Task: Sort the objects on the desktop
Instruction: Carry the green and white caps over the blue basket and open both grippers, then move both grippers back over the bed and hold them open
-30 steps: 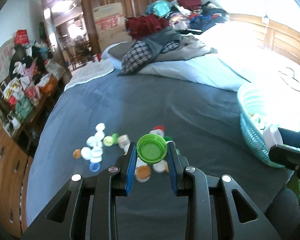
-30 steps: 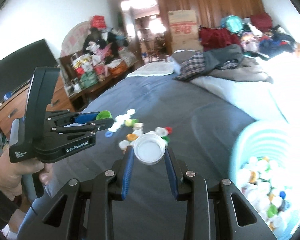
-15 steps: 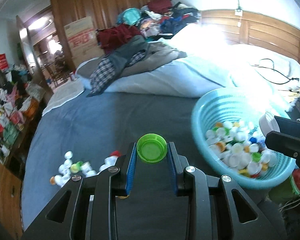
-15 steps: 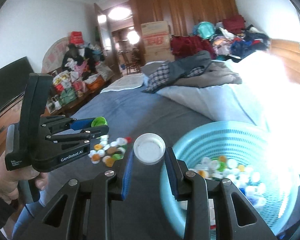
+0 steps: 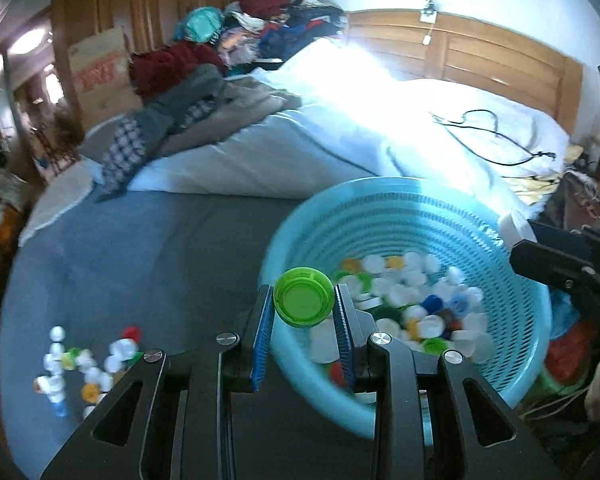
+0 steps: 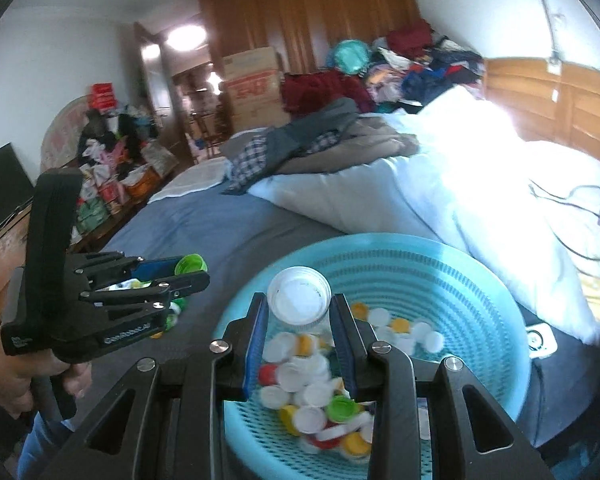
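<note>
My left gripper [image 5: 303,307] is shut on a green bottle cap [image 5: 302,297] and holds it over the near-left rim of a turquoise mesh basket [image 5: 420,216] full of several coloured caps. My right gripper [image 6: 299,307] is shut on a white bottle cap [image 6: 299,295] and holds it above the same basket [image 6: 472,280], over the caps inside. The left gripper with its green cap [image 6: 190,264] also shows at the left of the right wrist view. A loose pile of caps [image 5: 84,356] lies on the dark blue bedspread at lower left.
A white duvet [image 5: 340,136] and a pile of clothes [image 5: 180,112] lie beyond the basket. A black cable [image 5: 496,136] runs over the duvet. A wooden headboard [image 5: 480,52] stands behind. A cluttered dresser [image 6: 112,184] stands left of the bed.
Both grippers have swung right from the cap pile to the basket, each still holding its cap. The basket now fills the lower middle of both views.
</note>
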A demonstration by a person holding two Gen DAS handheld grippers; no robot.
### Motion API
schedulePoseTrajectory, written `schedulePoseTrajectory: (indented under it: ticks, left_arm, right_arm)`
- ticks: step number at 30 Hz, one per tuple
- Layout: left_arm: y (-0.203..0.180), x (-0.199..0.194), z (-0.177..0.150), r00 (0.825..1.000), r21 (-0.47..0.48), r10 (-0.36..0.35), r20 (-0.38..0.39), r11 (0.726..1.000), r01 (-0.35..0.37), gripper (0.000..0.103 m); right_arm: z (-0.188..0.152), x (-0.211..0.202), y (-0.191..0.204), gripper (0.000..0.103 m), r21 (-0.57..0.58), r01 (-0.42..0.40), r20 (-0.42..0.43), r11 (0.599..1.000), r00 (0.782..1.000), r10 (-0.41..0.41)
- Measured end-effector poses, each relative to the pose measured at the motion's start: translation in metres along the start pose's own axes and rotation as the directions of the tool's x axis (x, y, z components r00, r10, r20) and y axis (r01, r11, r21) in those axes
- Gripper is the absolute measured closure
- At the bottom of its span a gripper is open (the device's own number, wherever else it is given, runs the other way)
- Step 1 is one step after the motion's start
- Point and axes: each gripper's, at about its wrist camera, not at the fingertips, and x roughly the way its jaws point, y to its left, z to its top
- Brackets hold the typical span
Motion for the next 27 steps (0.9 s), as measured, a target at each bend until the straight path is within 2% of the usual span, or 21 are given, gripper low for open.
schedulePoseTrajectory:
  ticks: [1, 4, 10, 11, 12, 13, 14, 15, 16, 22, 27]
  left_arm:
    - [-0.001, 0.003, 0.001, 0.999, -0.016, -0.04, -0.005, 0.999, 0.04, 0.078]
    - [-0.006, 0.009, 0.003, 0.997, -0.028, -0.076, -0.01, 0.997, 0.076, 0.078]
    - [-0.017, 0.013, 0.005, 0.995, -0.025, -0.097, -0.001, 0.995, 0.097, 0.077]
    - [-0.016, 0.013, 0.005, 0.995, -0.029, -0.103, 0.001, 0.994, 0.103, 0.075]
    - [-0.016, 0.013, 0.006, 0.994, -0.033, -0.108, 0.001, 0.994, 0.108, 0.061]
    - [-0.015, 0.011, 0.005, 0.995, -0.037, -0.102, 0.008, 0.994, 0.102, 0.044]
    - [-0.013, 0.01, 0.004, 0.995, -0.039, -0.095, 0.019, 0.995, 0.095, 0.04]
    - [-0.011, 0.006, 0.003, 0.995, -0.039, -0.09, 0.032, 0.995, 0.091, 0.039]
    - [-0.008, 0.004, 0.0, 0.996, -0.039, -0.087, 0.033, 0.995, 0.088, 0.039]
    - [0.033, -0.004, -0.042, 0.999, -0.077, -0.028, 0.015, 0.997, 0.029, 0.039]
    - [0.077, -0.013, -0.096, 0.999, -0.129, 0.037, -0.021, 0.991, -0.039, 0.039]
  right_arm:
    - [-0.001, 0.0, -0.005, 0.068, 0.007, 0.006, -0.003, 1.0, 1.0, -0.006]
    - [-0.002, -0.001, -0.013, 0.068, 0.013, 0.014, -0.011, 1.0, 1.0, -0.014]
    - [-0.012, -0.002, -0.02, 0.068, 0.027, 0.019, -0.021, 0.999, 1.0, -0.018]
    - [-0.011, 0.0, -0.019, 0.068, 0.028, 0.02, -0.022, 0.999, 1.0, -0.019]
    - [-0.011, 0.0, -0.019, 0.068, 0.028, 0.021, -0.024, 0.999, 0.999, -0.021]
    - [-0.011, 0.001, -0.019, 0.057, 0.029, 0.024, -0.028, 0.999, 0.999, -0.023]
    - [-0.012, 0.001, -0.018, 0.047, 0.032, 0.025, -0.027, 0.999, 0.999, -0.025]
    - [-0.012, 0.0, -0.016, 0.03, 0.035, 0.026, -0.022, 0.999, 0.999, -0.025]
    - [-0.012, -0.001, -0.015, 0.027, 0.036, 0.026, -0.017, 0.999, 1.0, -0.025]
    - [-0.018, -0.006, 0.011, 0.027, 0.01, -0.032, 0.011, 0.999, 0.999, 0.032]
    - [-0.028, 0.001, 0.062, 0.021, -0.075, -0.117, 0.003, 0.99, 0.993, 0.117]
